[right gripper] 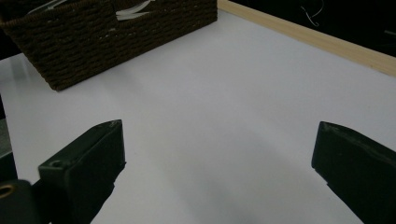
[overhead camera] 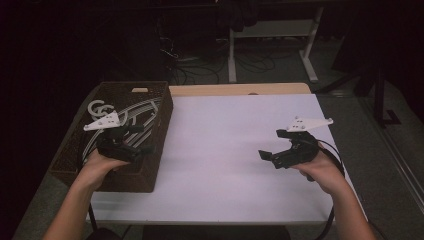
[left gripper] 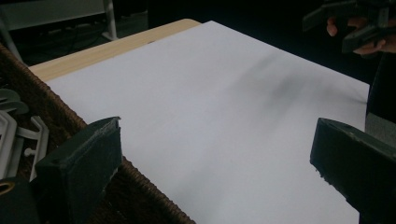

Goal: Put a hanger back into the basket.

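Note:
A dark brown woven basket (overhead camera: 152, 165) stands at the table's left edge and holds several white plastic hangers (overhead camera: 102, 109). My left gripper (overhead camera: 140, 139) hovers over the basket's near right part, jaws wide open and empty. In the left gripper view the basket rim (left gripper: 140, 186) runs under my left gripper (left gripper: 217, 154), with hangers (left gripper: 18, 135) at the left. My right gripper (overhead camera: 272, 145) is held above the white table top (overhead camera: 225, 150) at the right, open and empty. The right gripper view shows my right gripper (right gripper: 219, 158) facing the basket (right gripper: 116, 32) across bare white surface.
The white sheet covers most of the table; a strip of bare wood (overhead camera: 240, 89) shows along the far edge. Beyond the table, a dark floor with white desk legs (overhead camera: 232, 55) and cables. In the left gripper view the other hand and its gripper (left gripper: 359, 25) appear far off.

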A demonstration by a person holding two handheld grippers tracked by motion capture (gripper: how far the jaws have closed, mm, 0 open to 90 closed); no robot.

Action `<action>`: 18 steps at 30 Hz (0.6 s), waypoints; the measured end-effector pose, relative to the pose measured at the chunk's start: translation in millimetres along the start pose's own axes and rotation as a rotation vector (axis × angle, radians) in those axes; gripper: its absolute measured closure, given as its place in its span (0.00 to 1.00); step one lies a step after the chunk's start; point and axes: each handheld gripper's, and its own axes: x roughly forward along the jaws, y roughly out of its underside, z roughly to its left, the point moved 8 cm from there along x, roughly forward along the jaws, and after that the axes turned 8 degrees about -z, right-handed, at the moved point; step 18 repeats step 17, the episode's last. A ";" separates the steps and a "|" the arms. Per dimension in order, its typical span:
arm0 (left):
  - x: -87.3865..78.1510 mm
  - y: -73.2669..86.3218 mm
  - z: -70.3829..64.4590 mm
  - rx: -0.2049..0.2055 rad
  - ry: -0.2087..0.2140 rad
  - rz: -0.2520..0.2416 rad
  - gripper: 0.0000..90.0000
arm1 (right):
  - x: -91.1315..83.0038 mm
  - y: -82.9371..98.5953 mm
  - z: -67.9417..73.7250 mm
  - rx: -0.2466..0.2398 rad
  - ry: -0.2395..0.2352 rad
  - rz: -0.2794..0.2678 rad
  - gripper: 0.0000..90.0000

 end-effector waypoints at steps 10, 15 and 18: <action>1.3 0.5 -3.2 0.006 0.014 0.004 0.02 | -0.6 -7.8 -2.7 -0.007 0.002 -0.022 0.02; -1.0 -2.8 -8.2 0.012 0.015 -0.008 0.03 | -2.6 -9.0 -3.2 -0.001 0.003 -0.037 0.02; -2.4 -5.5 -12.3 0.020 0.014 -0.019 0.05 | -3.1 -7.5 -3.8 0.001 0.005 -0.041 0.02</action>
